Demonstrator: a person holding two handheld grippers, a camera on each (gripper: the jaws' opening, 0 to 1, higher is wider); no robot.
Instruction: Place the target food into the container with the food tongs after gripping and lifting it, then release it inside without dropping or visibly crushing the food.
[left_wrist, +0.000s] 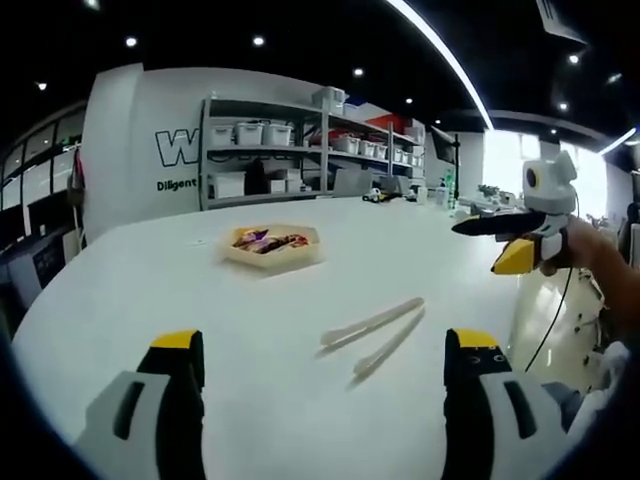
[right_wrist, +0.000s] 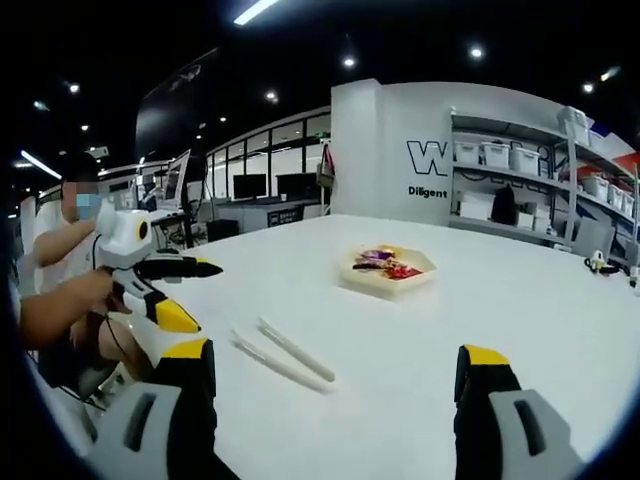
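Both spread and empty: left hand-held gripper (left_wrist: 322, 375), right hand-held gripper (right_wrist: 338, 385). Tongs (left_wrist: 374, 335) at twelve o'clock on counter (left_wrist: 150, 290), ready for pickup; food tray (left_wrist: 272, 245) beyond.

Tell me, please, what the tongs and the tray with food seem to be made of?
The tongs look like pale, slightly see-through plastic with a matte finish, nearly blending with the white table. The hexagonal tray looks like light wood or bamboo, judging by its beige tone; it could also be plastic.
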